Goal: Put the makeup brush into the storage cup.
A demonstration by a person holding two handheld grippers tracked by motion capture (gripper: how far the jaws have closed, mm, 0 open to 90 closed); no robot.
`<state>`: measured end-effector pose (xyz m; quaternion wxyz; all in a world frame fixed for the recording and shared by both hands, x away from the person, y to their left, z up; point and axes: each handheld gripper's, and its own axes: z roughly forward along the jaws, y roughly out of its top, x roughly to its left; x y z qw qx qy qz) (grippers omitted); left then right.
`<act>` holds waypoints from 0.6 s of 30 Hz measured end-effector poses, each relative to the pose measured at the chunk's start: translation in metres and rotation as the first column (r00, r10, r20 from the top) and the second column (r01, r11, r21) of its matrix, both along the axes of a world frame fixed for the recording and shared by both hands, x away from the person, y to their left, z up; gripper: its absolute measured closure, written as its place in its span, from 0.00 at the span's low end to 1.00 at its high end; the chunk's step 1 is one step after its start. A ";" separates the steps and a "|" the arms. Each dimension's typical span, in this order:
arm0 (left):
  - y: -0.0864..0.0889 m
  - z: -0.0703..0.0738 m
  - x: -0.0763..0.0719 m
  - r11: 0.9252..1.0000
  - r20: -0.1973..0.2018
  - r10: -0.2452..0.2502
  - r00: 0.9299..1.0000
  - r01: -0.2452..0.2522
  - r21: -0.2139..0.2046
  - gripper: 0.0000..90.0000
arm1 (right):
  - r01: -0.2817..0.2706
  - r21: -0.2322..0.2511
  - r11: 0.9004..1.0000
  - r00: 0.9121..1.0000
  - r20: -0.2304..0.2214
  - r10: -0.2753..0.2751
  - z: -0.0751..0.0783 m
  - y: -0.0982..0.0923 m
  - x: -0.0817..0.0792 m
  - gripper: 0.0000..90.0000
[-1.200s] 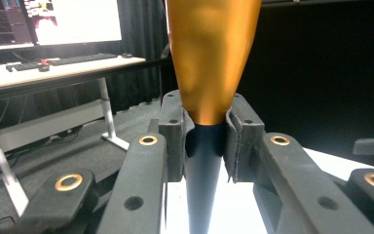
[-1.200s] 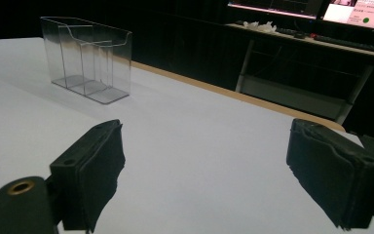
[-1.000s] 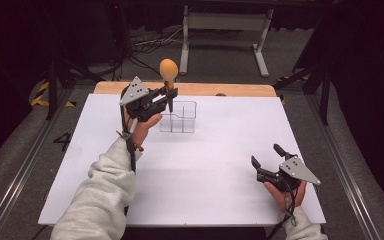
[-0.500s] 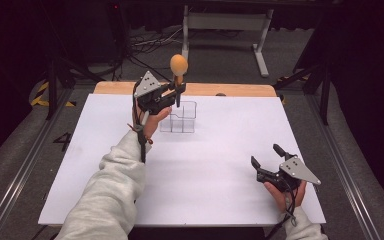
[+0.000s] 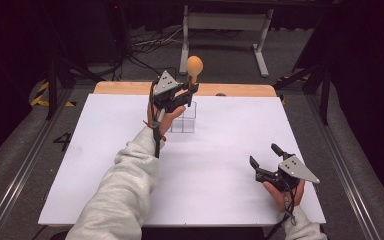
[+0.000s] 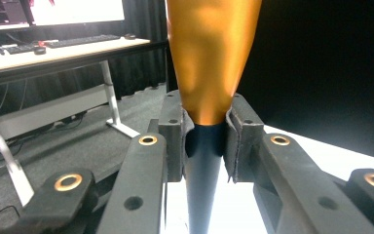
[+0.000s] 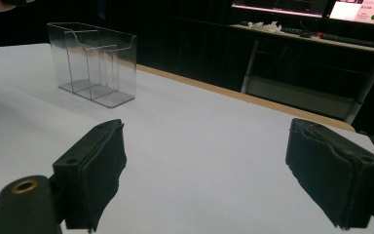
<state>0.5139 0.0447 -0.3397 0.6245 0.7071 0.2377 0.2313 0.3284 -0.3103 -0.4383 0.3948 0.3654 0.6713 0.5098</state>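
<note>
White sheeting covers the table [image 5: 105, 165], with a strip of bare wood along its far edge and dark floor, cables and a desk frame beyond it at the top of the high view. Just above the centre of that view stands a clear plastic holder [image 5: 186, 120], divided into compartments; in the right gripper view it sits at upper left [image 7: 95, 63], empty, with its open top facing up.

Above the holder, the left gripper [image 5: 187, 92] is clamped on a spoon-like tool [image 5: 194, 67] with an orange rounded top and a dark stem. The left gripper view shows the jaws shut tight, gripping where the orange part narrows into the dark stem [image 6: 205, 146]. The tool is held upright with the stem pointing down, which looks like the right posture for lowering it into one of the compartments. I judge that dropping it in is the step in hand; the stem's tip is hidden behind the gripper, so whether it has entered the holder cannot be told.

At lower right of the high view the right gripper [image 5: 265, 157] rests near the table's front edge, well apart from the holder. Its jaws stand wide open with nothing between them, seemingly parked out of the way.
</note>
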 end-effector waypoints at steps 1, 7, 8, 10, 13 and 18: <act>0.000 0.000 0.000 1.000 0.000 0.000 1.000 0.000 0.000 0.81 | 0.000 0.000 1.000 1.000 0.000 0.000 0.000 0.000 0.000 0.17; -0.004 -0.005 0.004 1.000 -0.008 0.007 1.000 -0.007 0.007 0.81 | -0.009 -0.002 1.000 1.000 -0.005 0.009 0.000 0.000 0.000 0.17; -0.004 -0.006 0.005 1.000 -0.010 0.009 1.000 -0.009 0.004 0.81 | -0.010 -0.003 1.000 1.000 -0.003 0.010 0.000 0.000 0.000 0.18; -0.004 -0.008 0.007 1.000 -0.019 0.010 1.000 -0.010 0.008 0.81 | -0.011 -0.004 1.000 1.000 -0.001 0.011 0.000 0.000 0.000 0.17; -0.004 -0.012 0.010 1.000 -0.020 0.019 1.000 -0.018 0.014 0.81 | -0.011 -0.001 1.000 1.000 -0.001 0.011 0.000 0.000 0.000 0.17; -0.003 -0.019 0.014 1.000 -0.041 0.019 0.999 -0.019 0.013 0.81 | -0.012 -0.001 1.000 1.000 0.000 0.012 0.000 0.000 0.000 0.17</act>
